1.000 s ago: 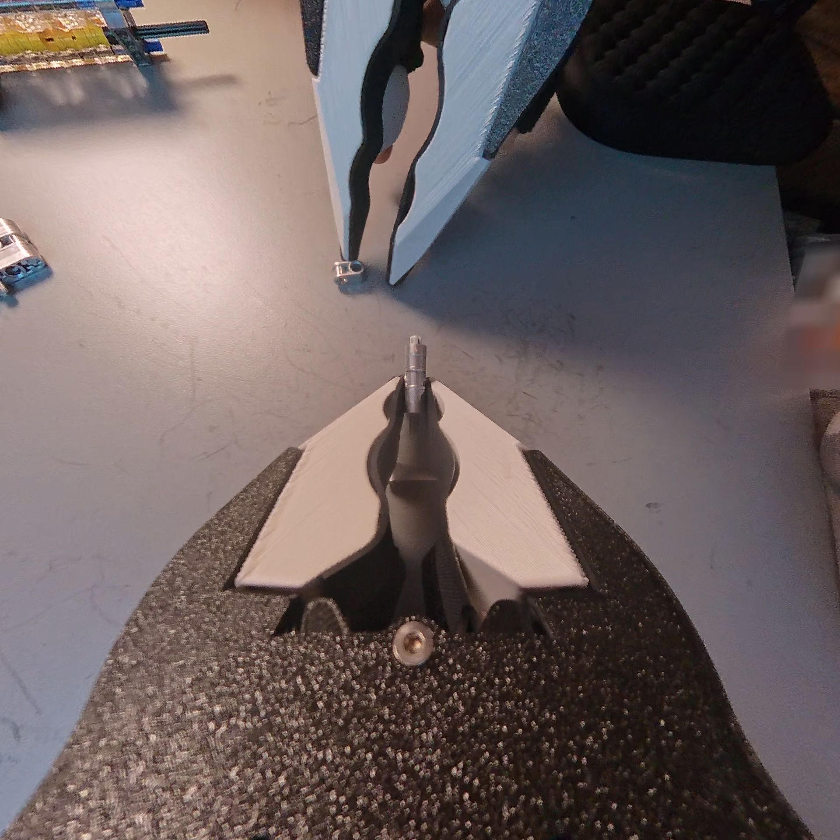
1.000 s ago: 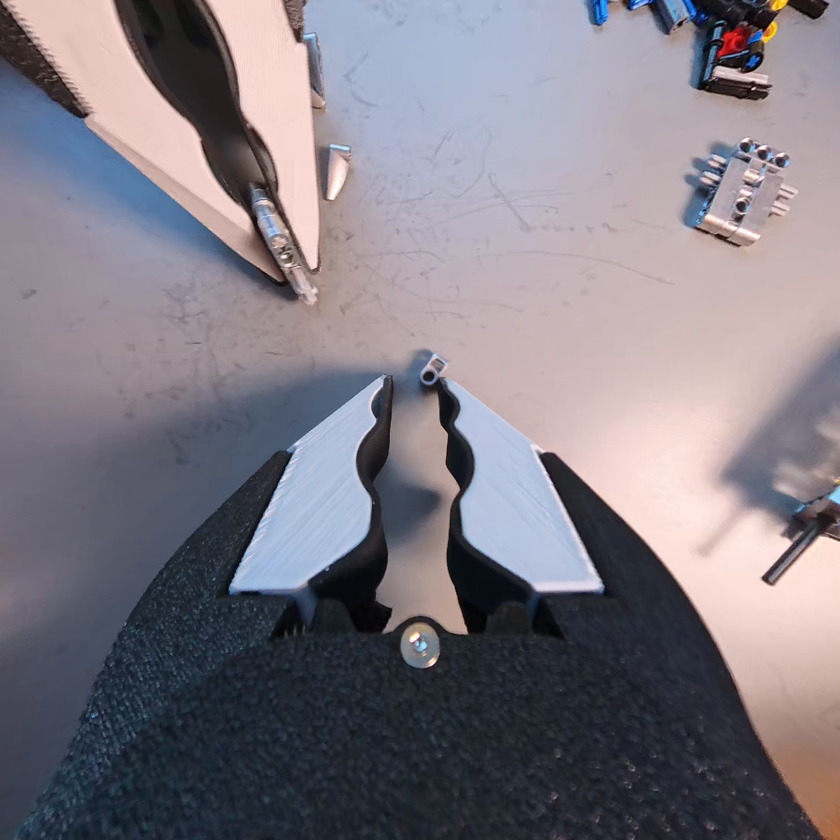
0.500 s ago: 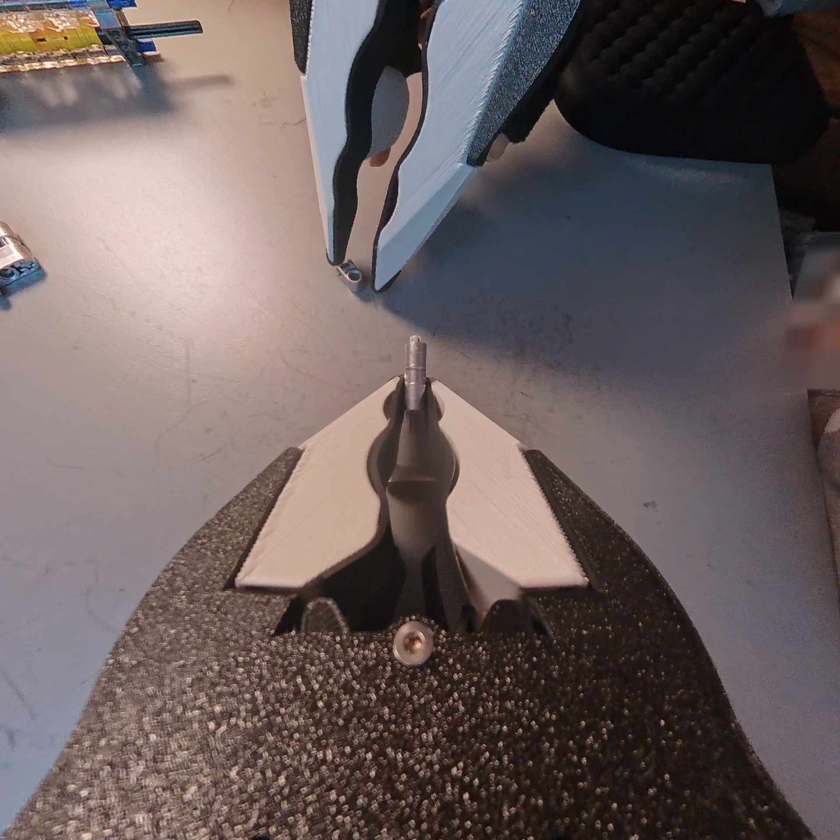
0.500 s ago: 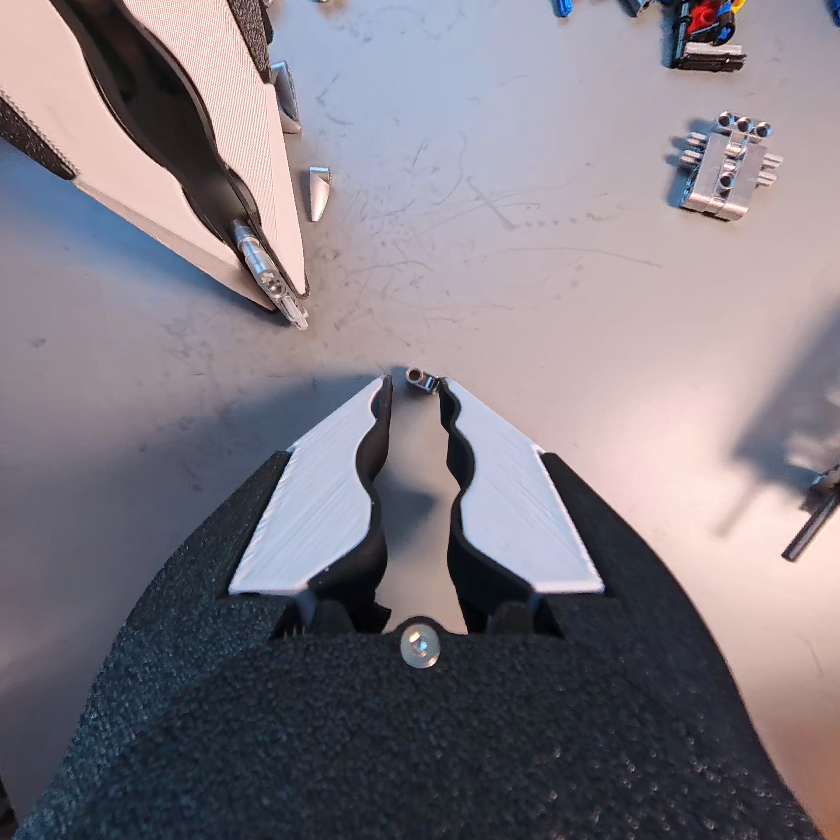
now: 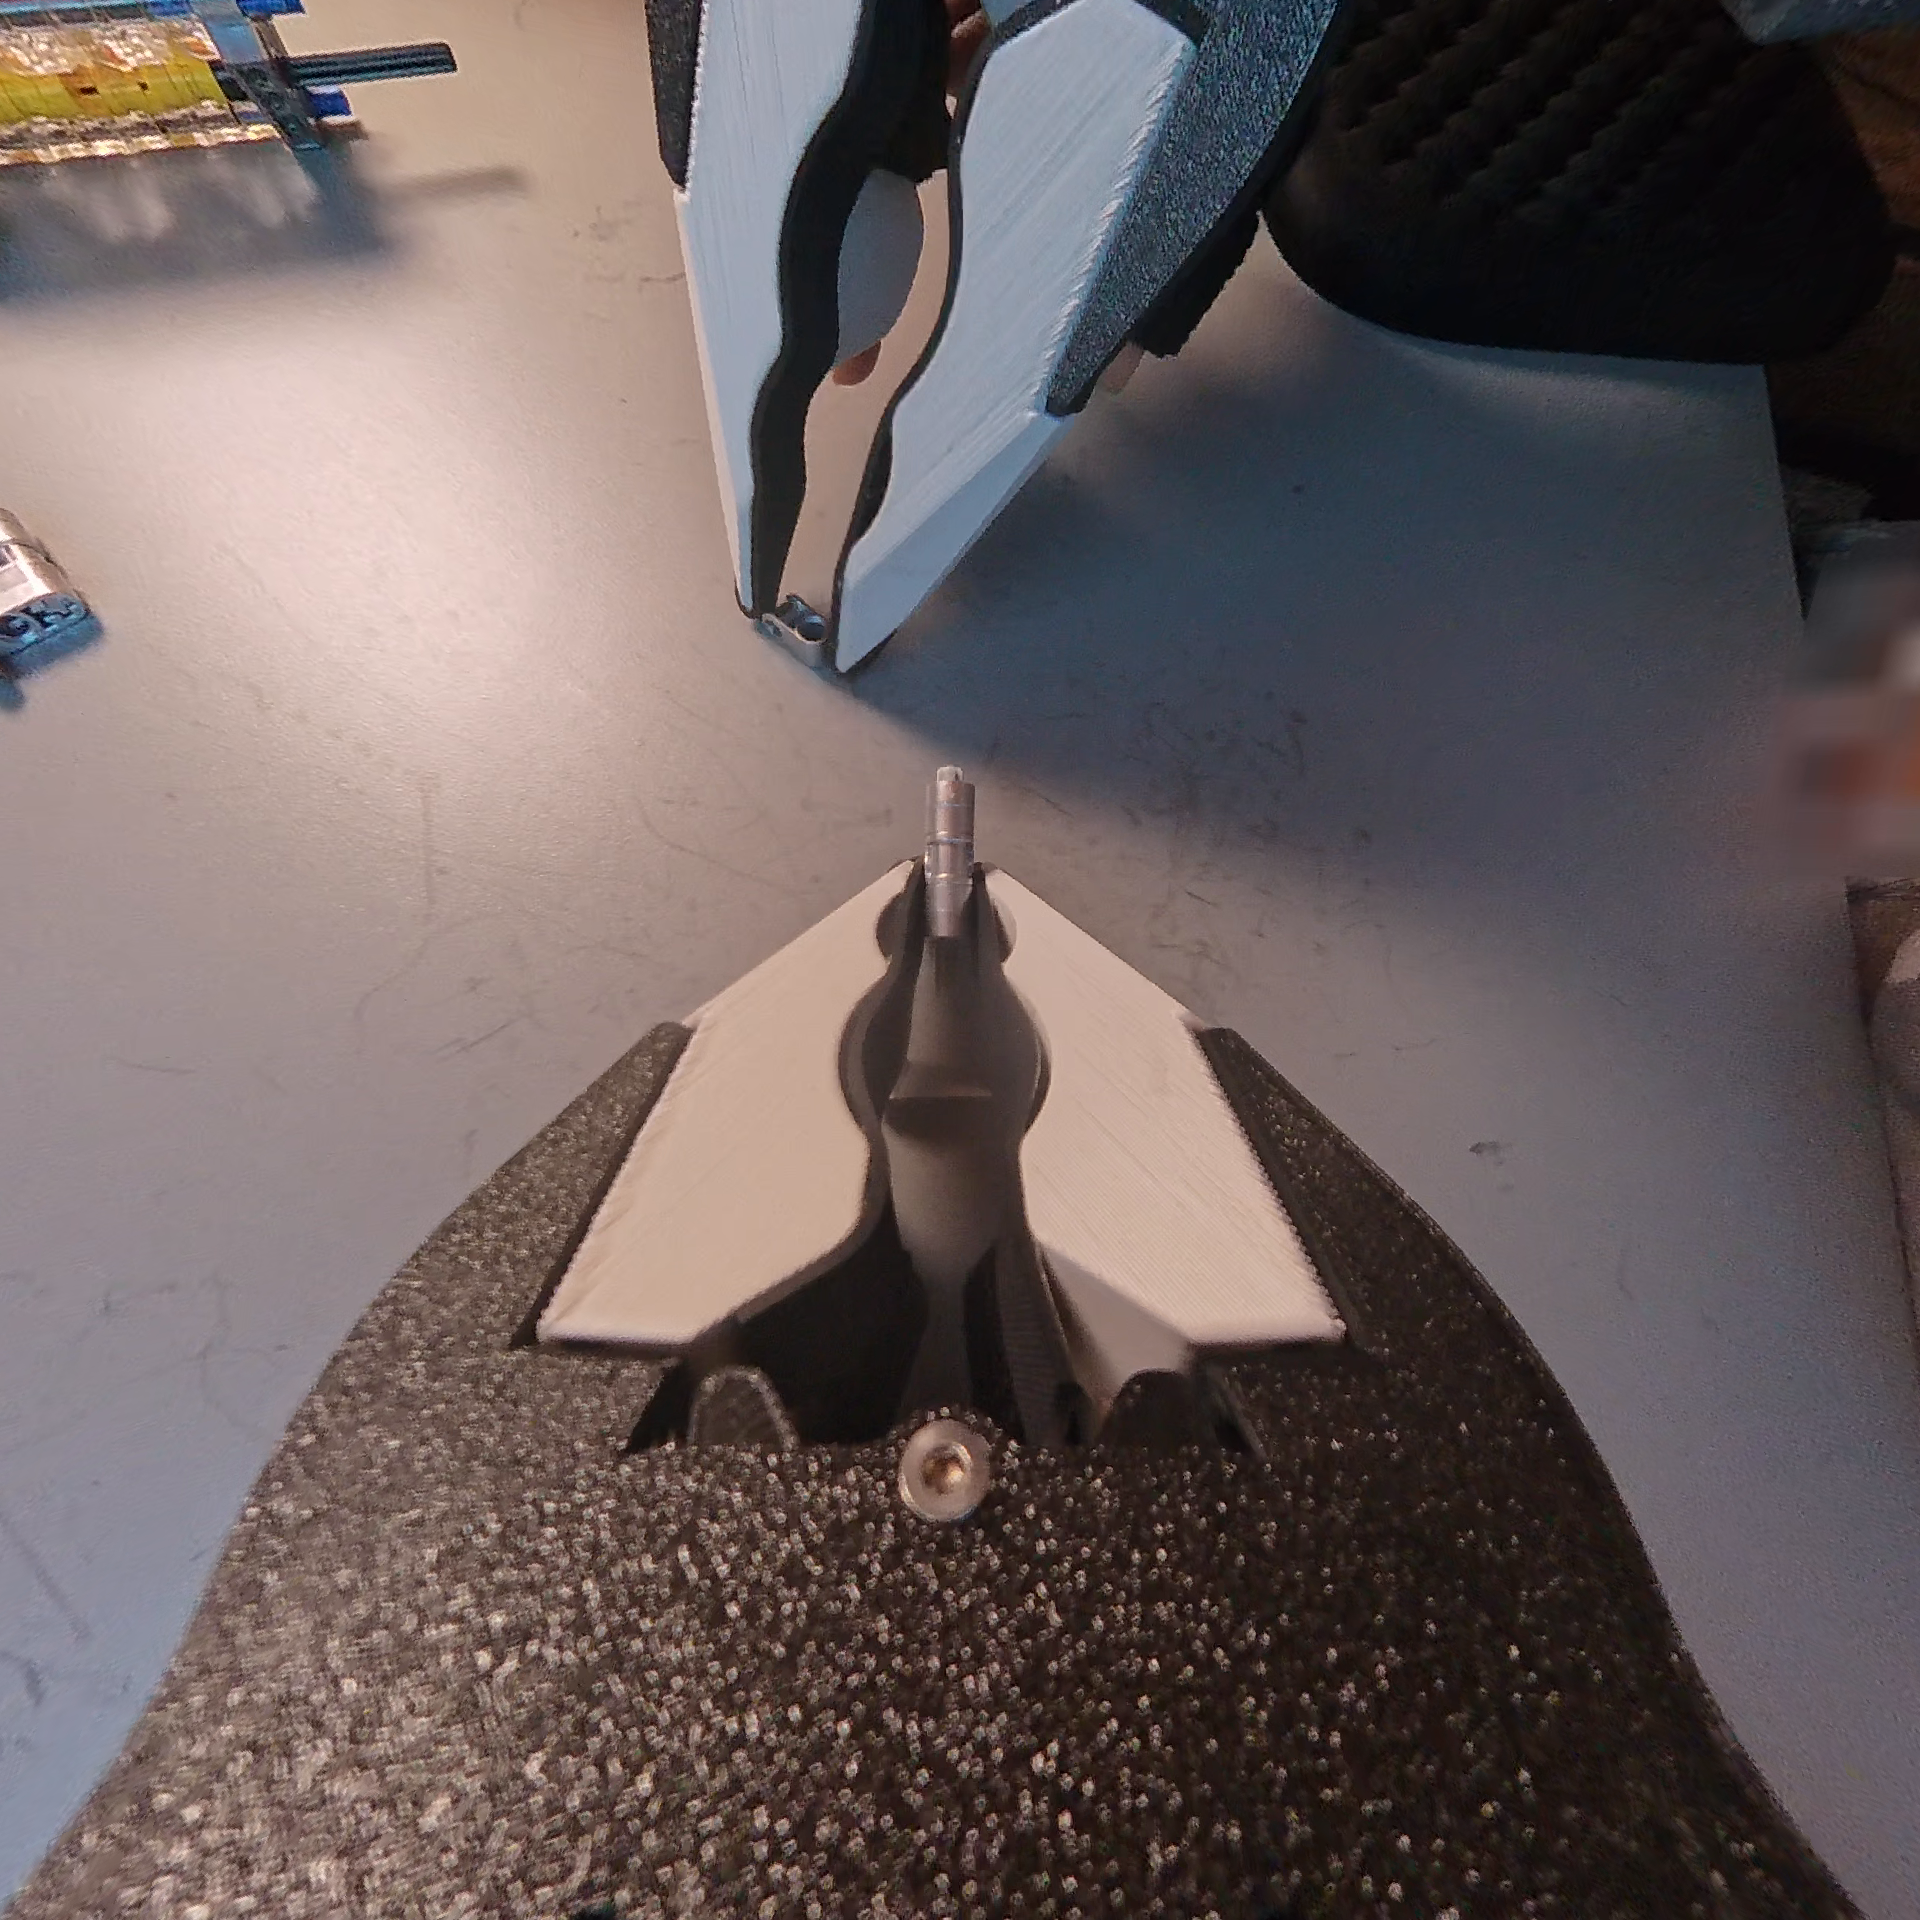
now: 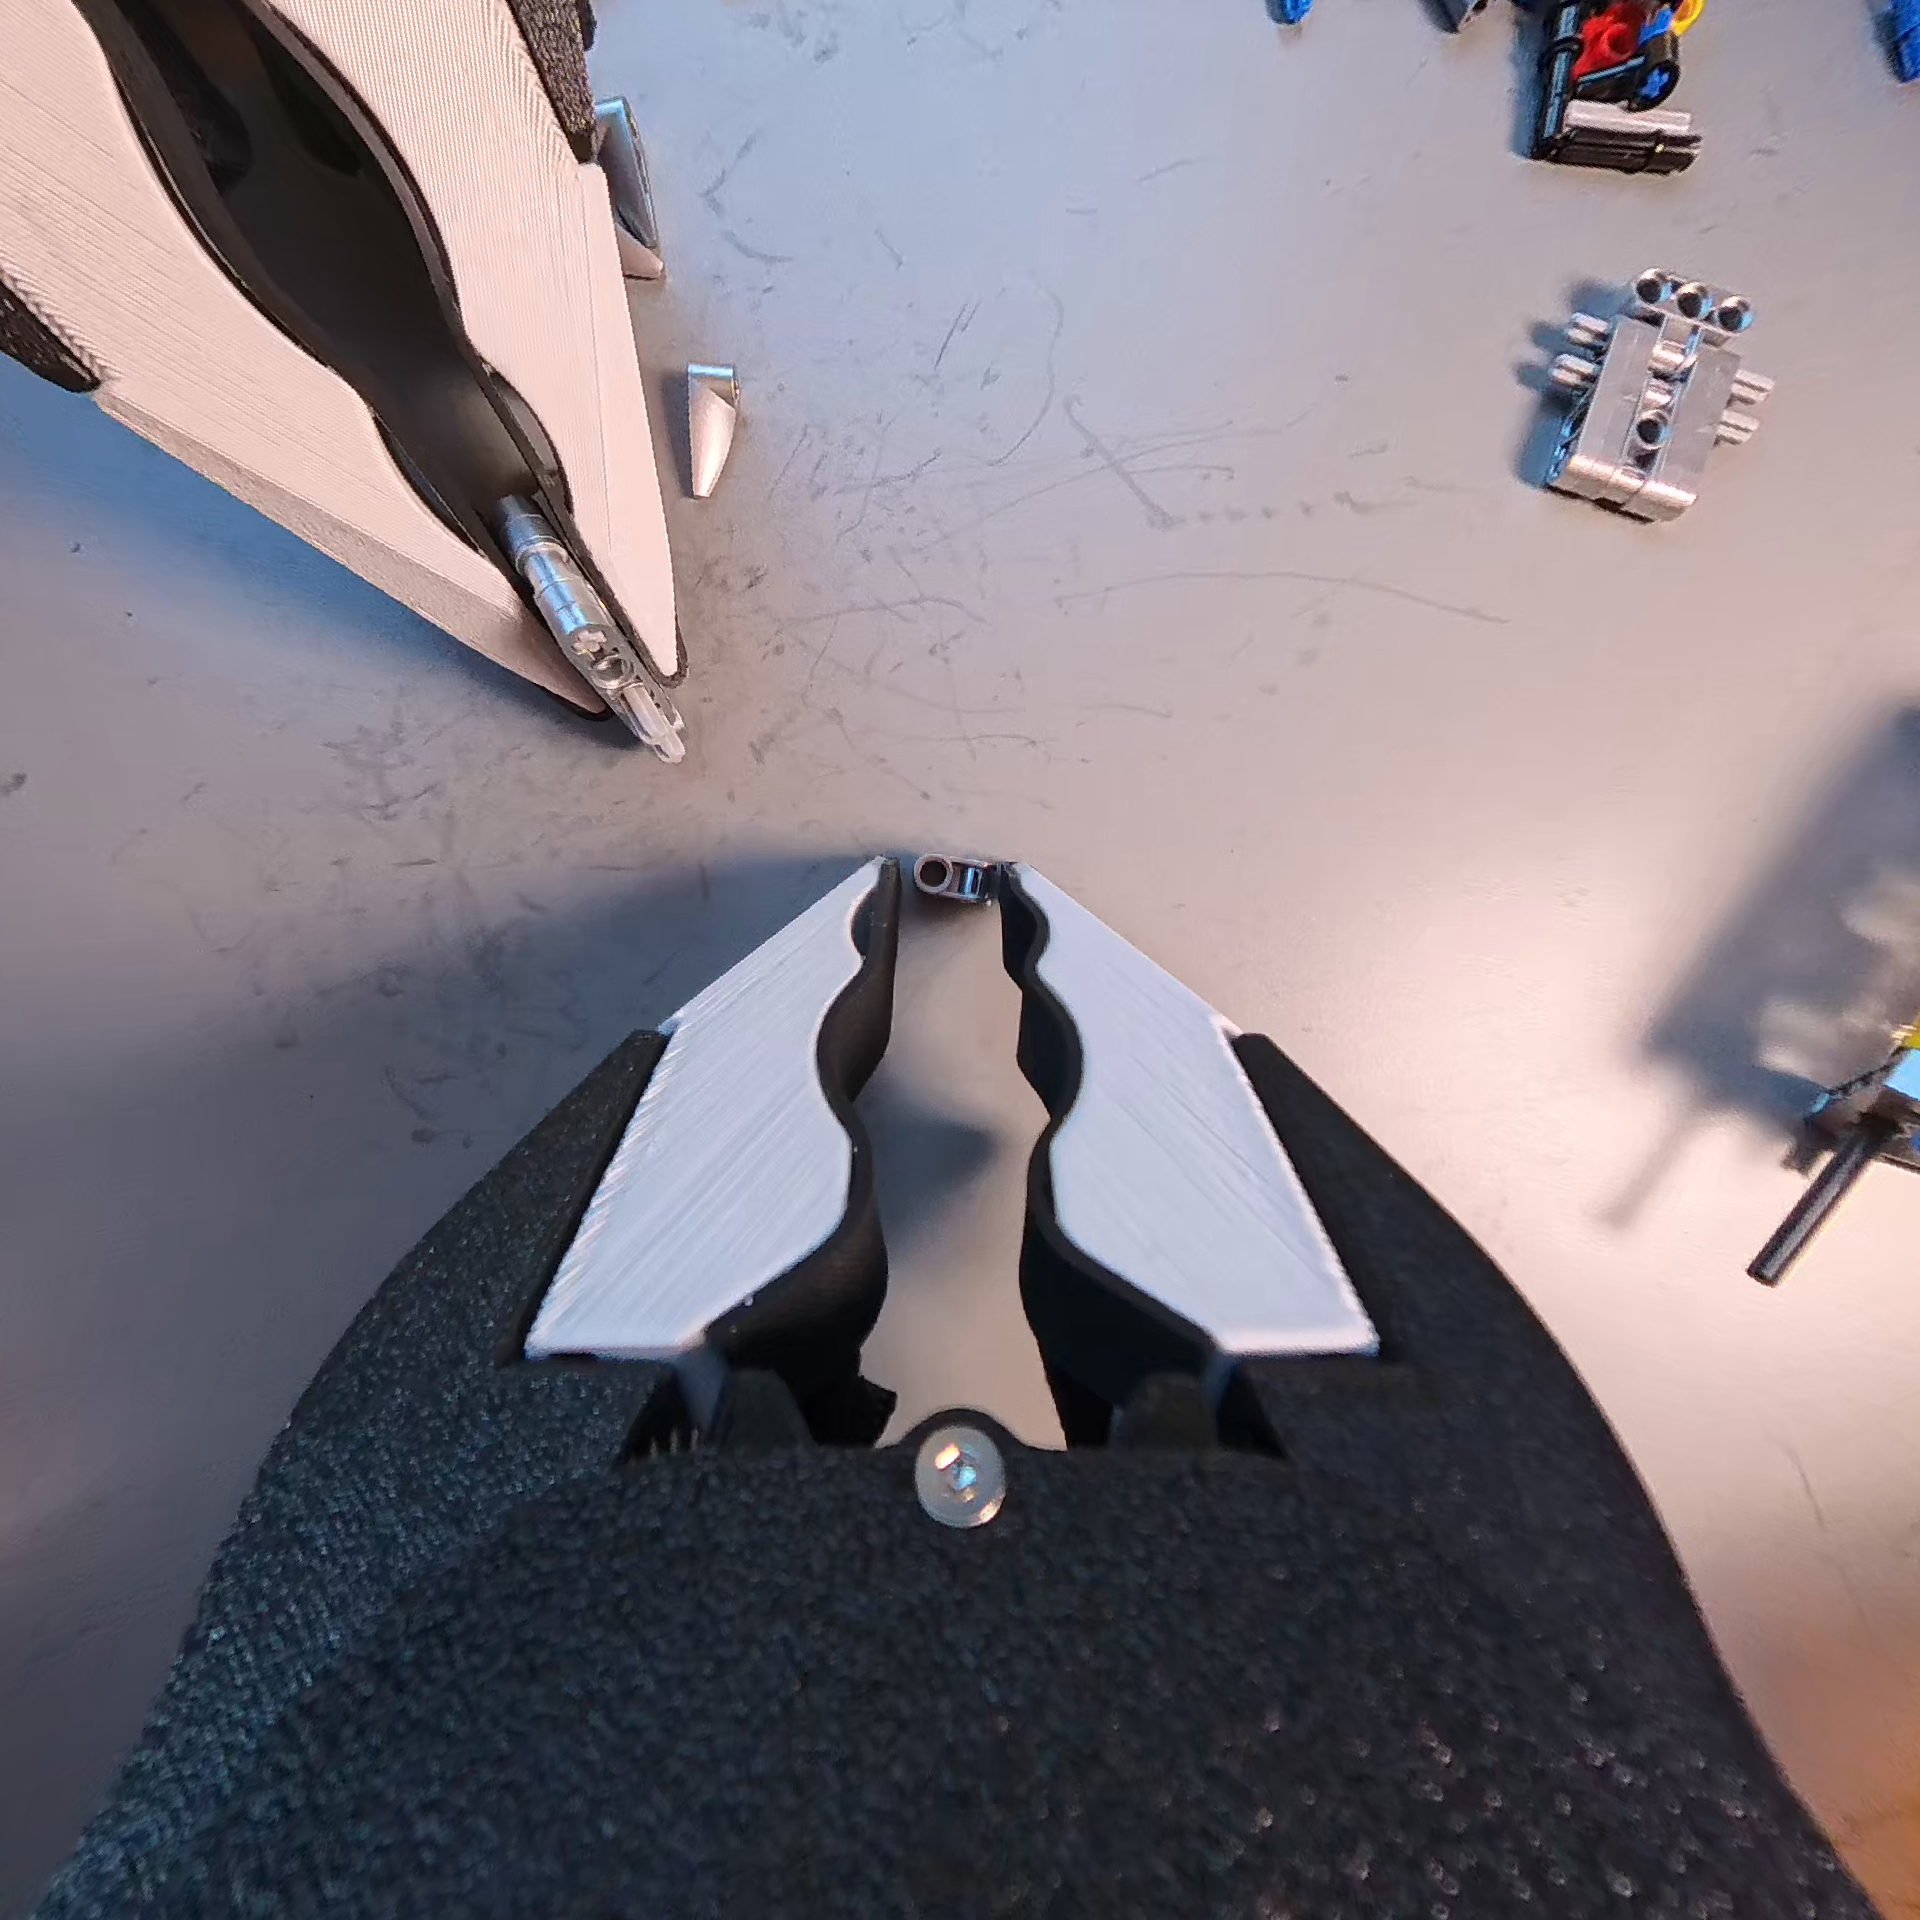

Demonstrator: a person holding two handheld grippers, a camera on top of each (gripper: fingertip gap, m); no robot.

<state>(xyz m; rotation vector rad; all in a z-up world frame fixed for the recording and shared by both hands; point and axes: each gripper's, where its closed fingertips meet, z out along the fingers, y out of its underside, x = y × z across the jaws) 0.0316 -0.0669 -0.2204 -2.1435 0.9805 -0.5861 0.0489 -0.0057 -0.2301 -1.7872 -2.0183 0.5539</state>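
A: Between the tips of the right hand-held gripper (image 6: pixel 943 871), what lies there?

B: A small grey connector piece (image 6: pixel 950 877) on the grey counter (image 6: pixel 1195 727). The jaws stand apart, one tip on either side of it; the piece seems to touch the right tip, though I cannot tell whether both tips press it.

A: And the left hand-held gripper (image 5: pixel 948 883)?

B: Its jaws are clamped on a slim grey pin (image 5: pixel 950 847), which pokes out past the tips toward the right one. From the right wrist view the left gripper sits up and to the left of the connector, near it but apart.

A: What is farther out?

B: Just beside the left gripper lies a small grey wedge-shaped piece (image 6: pixel 711 424). Well off to the right sits a grey block assembly with pins (image 6: pixel 1642 410), and beyond it, at the top edge, a cluster of black, red and blue parts (image 6: pixel 1605 94). At the right edge a black axle (image 6: pixel 1808 1210) sticks out from a blurred build.
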